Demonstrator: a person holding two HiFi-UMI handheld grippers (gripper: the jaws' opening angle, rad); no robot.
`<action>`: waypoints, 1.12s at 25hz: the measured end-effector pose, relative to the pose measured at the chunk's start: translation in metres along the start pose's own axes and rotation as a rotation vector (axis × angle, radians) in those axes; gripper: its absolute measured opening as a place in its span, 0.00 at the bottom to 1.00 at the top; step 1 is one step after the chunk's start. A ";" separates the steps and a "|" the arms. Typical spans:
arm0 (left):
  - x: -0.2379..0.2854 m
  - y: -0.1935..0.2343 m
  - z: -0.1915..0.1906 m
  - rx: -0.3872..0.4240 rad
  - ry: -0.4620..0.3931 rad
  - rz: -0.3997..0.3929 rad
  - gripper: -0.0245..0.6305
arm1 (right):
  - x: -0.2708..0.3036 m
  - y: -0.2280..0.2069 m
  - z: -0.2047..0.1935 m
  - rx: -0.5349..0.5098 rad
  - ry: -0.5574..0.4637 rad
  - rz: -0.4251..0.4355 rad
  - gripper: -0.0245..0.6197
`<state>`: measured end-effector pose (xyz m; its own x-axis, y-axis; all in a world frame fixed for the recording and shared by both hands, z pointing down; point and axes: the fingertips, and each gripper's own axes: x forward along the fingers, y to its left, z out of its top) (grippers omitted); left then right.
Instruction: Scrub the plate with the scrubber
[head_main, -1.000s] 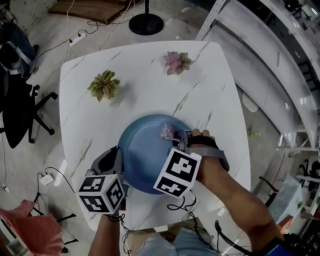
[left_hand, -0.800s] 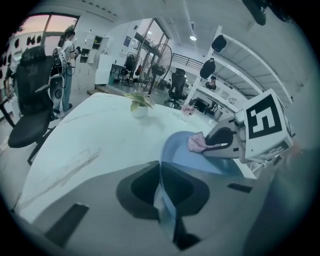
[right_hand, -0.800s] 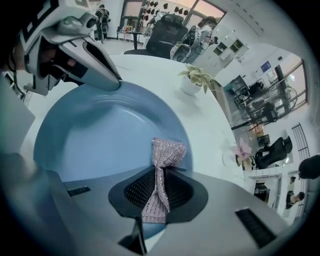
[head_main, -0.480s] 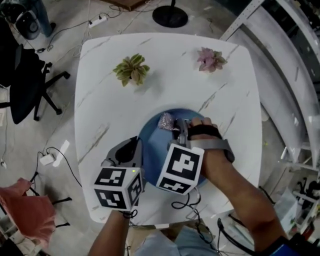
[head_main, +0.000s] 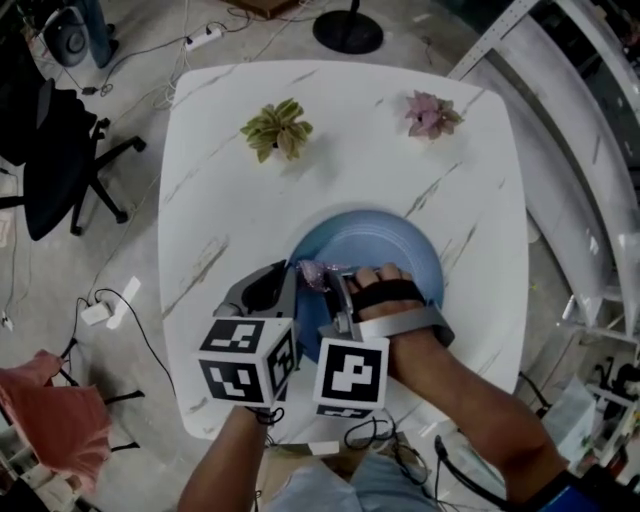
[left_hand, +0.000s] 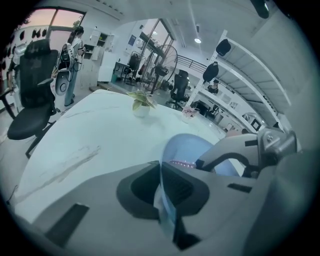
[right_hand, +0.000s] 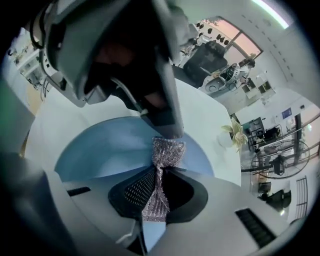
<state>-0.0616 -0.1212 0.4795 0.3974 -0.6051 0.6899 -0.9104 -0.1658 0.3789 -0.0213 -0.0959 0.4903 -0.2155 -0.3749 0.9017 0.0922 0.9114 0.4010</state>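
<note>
Head view: the blue plate (head_main: 400, 245) sits on the white table (head_main: 230, 180). The left gripper (left_hand: 162, 192) pinches the plate's near edge. The right gripper (right_hand: 157, 190) squeezes the shiny scrubber (right_hand: 167, 152), close by that edge. This looks like the scrubbing step. Next, rub the scrubber across the plate.

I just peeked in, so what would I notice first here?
Probably the big blue plate near the front of the white table, its rim clamped in the left gripper. The right gripper holds a sparkly scrubber over it. A green plant and a pink plant sit at the far edge.
</note>
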 end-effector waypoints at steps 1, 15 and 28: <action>0.000 0.000 0.000 0.000 0.000 0.002 0.06 | -0.002 0.005 0.002 -0.004 -0.011 0.005 0.14; 0.003 0.001 -0.001 0.024 0.004 0.007 0.06 | -0.041 0.091 -0.020 0.065 0.000 0.171 0.14; 0.000 0.001 -0.003 0.017 0.005 0.016 0.06 | -0.042 0.064 -0.099 0.389 0.237 0.161 0.14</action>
<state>-0.0625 -0.1188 0.4823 0.3832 -0.6037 0.6991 -0.9186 -0.1695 0.3571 0.0903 -0.0383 0.4941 0.0029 -0.2107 0.9775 -0.2740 0.9400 0.2034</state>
